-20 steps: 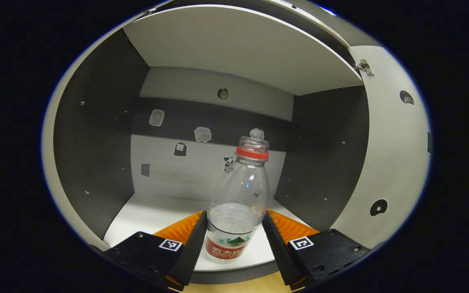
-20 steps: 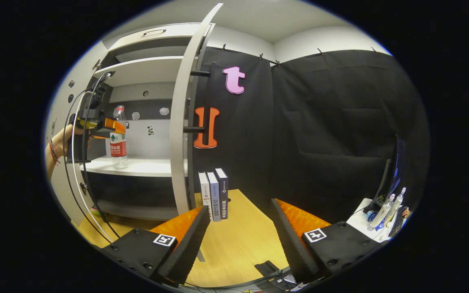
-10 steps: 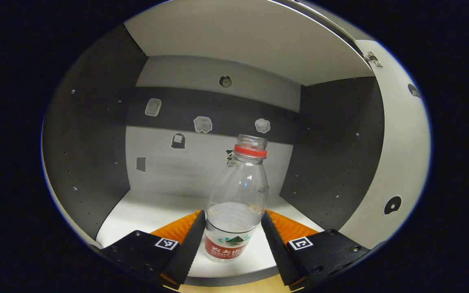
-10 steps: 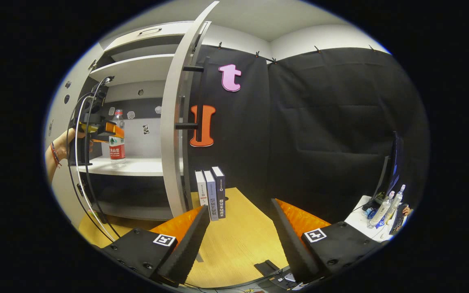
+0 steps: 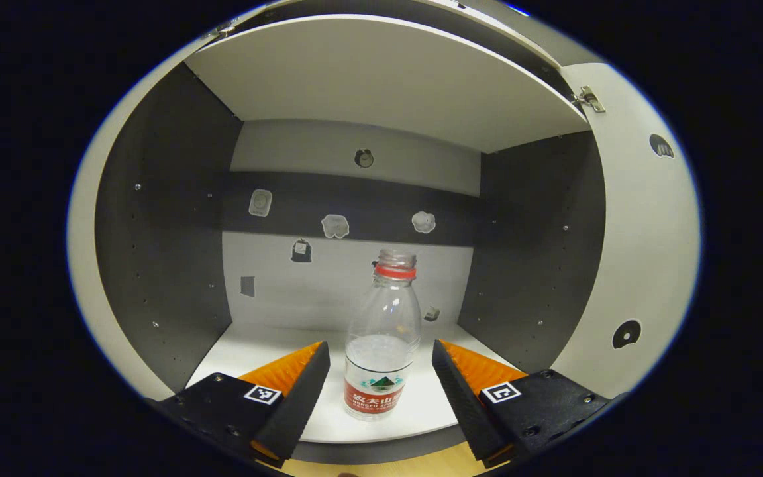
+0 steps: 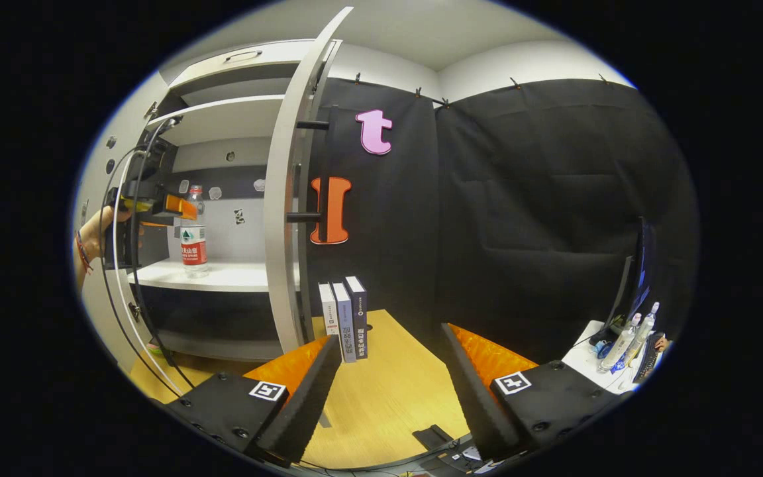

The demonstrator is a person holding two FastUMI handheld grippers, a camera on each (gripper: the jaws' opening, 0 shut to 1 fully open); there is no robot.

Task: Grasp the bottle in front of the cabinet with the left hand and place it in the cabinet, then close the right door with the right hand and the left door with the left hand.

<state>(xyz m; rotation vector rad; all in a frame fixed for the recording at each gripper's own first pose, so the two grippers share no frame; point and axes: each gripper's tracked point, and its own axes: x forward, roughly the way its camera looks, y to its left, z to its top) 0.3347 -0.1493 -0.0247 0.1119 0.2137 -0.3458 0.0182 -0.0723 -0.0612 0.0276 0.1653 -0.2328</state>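
Observation:
A clear plastic bottle (image 5: 382, 344) with a red neck ring, a red label and no cap stands upright on the cabinet's white shelf (image 5: 269, 344), near its front edge. My left gripper (image 5: 376, 387) is open, its fingers on either side of the bottle with a gap to each. In the right gripper view the bottle (image 6: 193, 232) stands on the shelf with the left gripper (image 6: 179, 207) at its upper body, held by a hand (image 6: 93, 228). The right door (image 6: 289, 192) stands open, edge-on. My right gripper (image 6: 388, 391) is open and holds nothing, over the wooden floor.
The cabinet has dark side walls (image 5: 163, 225) and small stickers on its back panel. An open door (image 5: 640, 225) with a hinge stands at the right of the left gripper view. Three books (image 6: 345, 318) stand on the wooden floor beside the right door. A desk with bottles (image 6: 626, 344) sits far right.
My left gripper has let go of the bottle and drawn back a little; the bottle now stands free on the shelf. The right gripper has hardly moved.

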